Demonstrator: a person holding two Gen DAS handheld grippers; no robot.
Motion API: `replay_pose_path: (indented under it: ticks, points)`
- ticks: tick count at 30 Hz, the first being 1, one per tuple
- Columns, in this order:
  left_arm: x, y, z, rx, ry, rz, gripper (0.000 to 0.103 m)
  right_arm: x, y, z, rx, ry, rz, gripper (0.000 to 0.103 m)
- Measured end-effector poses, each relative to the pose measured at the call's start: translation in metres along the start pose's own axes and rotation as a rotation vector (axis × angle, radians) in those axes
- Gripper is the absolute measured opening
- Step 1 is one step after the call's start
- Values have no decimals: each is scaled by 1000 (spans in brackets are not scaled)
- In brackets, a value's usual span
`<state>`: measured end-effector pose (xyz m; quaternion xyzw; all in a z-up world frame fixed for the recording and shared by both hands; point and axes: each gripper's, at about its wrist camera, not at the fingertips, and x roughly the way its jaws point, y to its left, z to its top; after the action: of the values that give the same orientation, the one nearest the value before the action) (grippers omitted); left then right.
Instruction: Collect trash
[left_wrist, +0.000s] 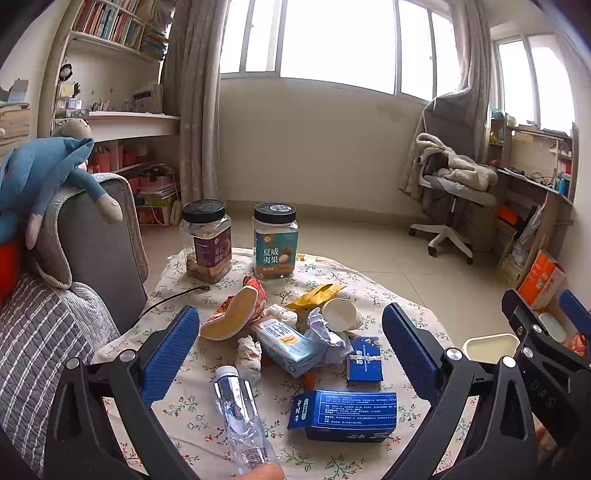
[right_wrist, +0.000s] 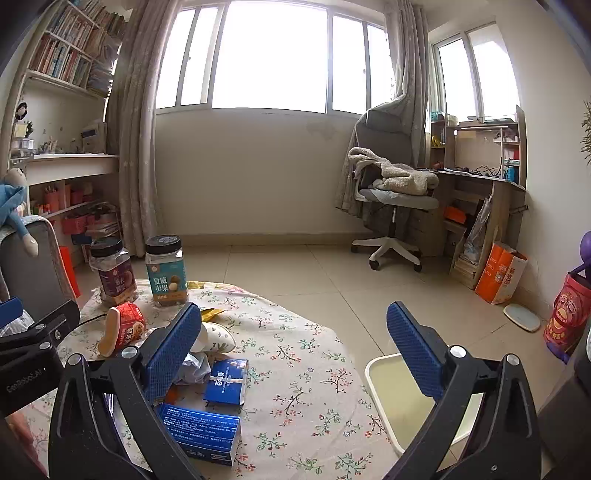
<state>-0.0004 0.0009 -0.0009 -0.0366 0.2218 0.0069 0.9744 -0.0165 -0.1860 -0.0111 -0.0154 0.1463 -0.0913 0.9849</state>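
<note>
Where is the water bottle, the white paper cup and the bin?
water bottle (left_wrist: 240, 417), left wrist view, on its clear body.
white paper cup (left_wrist: 341, 314), left wrist view, on its open mouth.
bin (right_wrist: 384, 384), right wrist view, on its near-left rim.

two jars stand side by side at the table's far edge. nearer, a paper cup and carton lie in the heap; a bottle lies left of a box. a bin sits right of the table.
</note>
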Motion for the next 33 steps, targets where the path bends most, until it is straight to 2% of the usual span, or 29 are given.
replay_pose_path:
  ticks: [33]
  points:
    - [4,1,-8,3,2,2,96,3,1,-2,-16,33,3,96]
